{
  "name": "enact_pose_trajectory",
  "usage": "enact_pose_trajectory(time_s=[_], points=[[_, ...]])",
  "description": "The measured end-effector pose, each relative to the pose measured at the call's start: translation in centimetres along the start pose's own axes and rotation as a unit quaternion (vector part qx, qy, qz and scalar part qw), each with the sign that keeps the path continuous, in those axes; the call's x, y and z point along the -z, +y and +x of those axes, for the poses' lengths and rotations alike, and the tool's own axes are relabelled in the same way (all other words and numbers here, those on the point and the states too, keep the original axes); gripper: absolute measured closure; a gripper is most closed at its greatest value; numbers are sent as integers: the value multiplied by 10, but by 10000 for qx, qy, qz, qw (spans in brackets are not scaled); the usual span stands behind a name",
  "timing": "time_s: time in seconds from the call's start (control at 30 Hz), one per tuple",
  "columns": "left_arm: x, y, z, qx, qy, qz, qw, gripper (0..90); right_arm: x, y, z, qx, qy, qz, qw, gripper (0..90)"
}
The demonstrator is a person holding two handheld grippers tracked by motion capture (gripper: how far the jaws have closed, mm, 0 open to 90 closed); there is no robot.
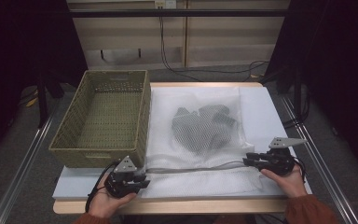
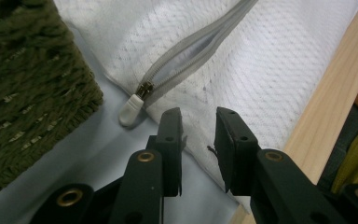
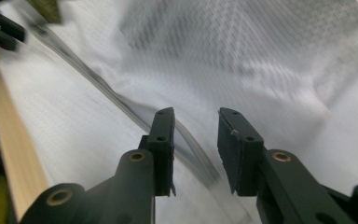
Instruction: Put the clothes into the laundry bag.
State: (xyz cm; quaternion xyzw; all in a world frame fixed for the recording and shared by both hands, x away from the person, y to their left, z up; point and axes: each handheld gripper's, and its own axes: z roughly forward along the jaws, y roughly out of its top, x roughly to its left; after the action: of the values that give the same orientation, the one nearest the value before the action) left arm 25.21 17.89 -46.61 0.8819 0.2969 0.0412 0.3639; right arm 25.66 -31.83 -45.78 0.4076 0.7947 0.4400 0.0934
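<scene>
A dim room with a pale wall behind holds a counter (image 1: 261,205) covered by a white pad, where a mesh laundry bag (image 1: 205,140) with dark clothes inside lies flat just right of an empty green basket (image 1: 102,116). The bag's zipper (image 1: 196,167) runs along its near edge, so both hands sit at its ends. The left claw (image 1: 142,179) stands open and empty by the zipper pull (image 2: 131,112); the right claw (image 1: 248,160) is open too, gripping nothing, over the zipper's far end.
</scene>
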Motion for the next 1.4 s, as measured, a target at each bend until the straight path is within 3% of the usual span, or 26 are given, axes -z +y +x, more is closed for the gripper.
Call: enact_pose_trajectory(time_s=[0.1,0.13,0.23,0.4,0.63,0.8,0.93,1.07,1.27,1.4], points=[[-3,0,0,12,47,22,10000,697,1,-11,-2,-158,-128,181,9996,614],[-4,-1,0,-5,72,86,9999,676,1,-13,-1,-214,-311,266,9989,591],[-6,0,0,-4,85,80,9999,650,-1,-19,1,-154,-336,413,9985,583],[-7,0,1,41,12,71,10000,635,3,-25,6,-85,-635,597,9962,579],[-9,4,0,-23,56,108,9999,615,5,-30,6,70,-942,697,9931,761],[-9,3,0,-34,34,124,9999,640,8,-30,3,-88,-964,647,9932,857],[-10,2,-1,-88,-31,87,9999,645,12,-32,0,-215,-873,601,9941,859],[-10,3,-2,-138,-126,124,9997,708,17,-36,3,-200,-827,589,9946,857],[-9,2,-3,-139,-245,122,9995,712,23,-41,3,-388,-696,534,9954,825],[-7,2,-1,-68,-175,57,9998,645,25,-40,1,-388,-596,233,9972,730]])
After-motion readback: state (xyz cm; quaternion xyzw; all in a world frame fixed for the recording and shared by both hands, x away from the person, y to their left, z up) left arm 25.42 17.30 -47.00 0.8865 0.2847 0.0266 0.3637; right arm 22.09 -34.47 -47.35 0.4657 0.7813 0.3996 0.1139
